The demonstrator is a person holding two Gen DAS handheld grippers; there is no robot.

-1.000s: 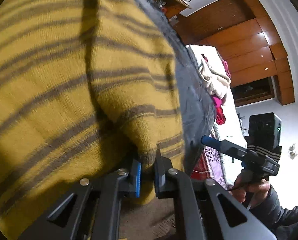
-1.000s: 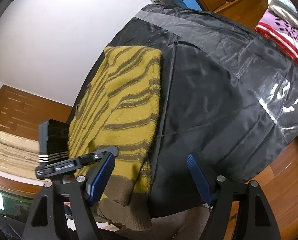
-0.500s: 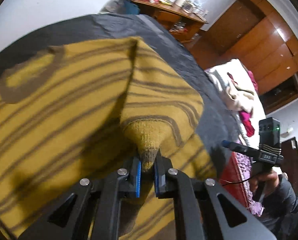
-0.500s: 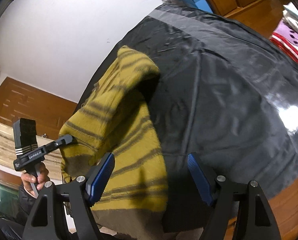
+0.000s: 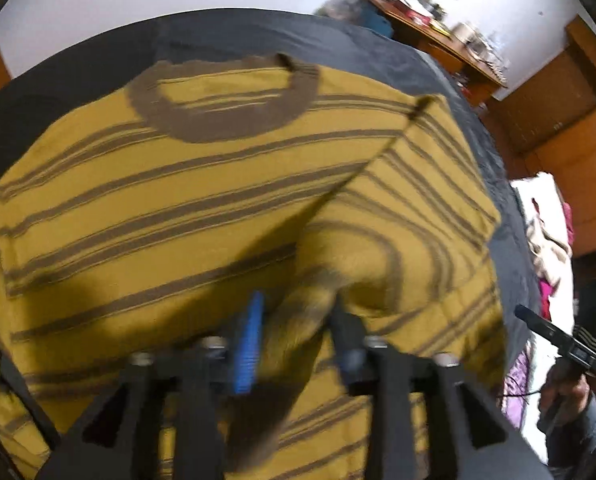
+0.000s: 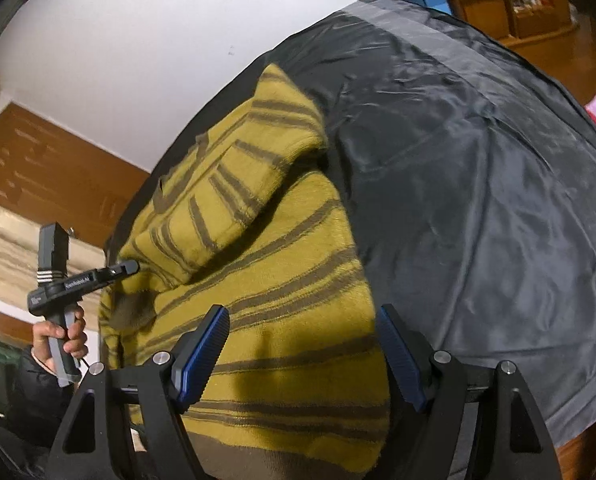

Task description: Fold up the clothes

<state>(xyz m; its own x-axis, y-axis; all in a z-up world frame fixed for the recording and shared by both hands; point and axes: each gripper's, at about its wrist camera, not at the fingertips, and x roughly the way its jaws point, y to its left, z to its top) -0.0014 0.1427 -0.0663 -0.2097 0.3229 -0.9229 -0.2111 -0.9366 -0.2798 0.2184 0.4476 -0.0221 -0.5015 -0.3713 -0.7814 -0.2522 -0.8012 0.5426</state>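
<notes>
Mustard striped sweater on bench: sleeve folded across. Left hand-held gripper just opening, cuff loose between; right hand-held gripper spread, empty. Remaining folds pending.

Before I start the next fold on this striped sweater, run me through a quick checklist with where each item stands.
1. Left gripper has let go of the sleeve: ok. Its jaws have just been opening; the sleeve cuff sits between the pads, but blur hides whether it still touches them.
2. Sleeve folded across the sweater body: ok, it lies over the chest.
3. Right gripper free for the next grasp: ok, jaws wide, nothing held, above the sweater's hem side.
4. Sweater fully on the black cover: not ok, the hem hangs over the near edge.
5. Folded layer flat: not ok, it bulges near the cuff.
</notes>
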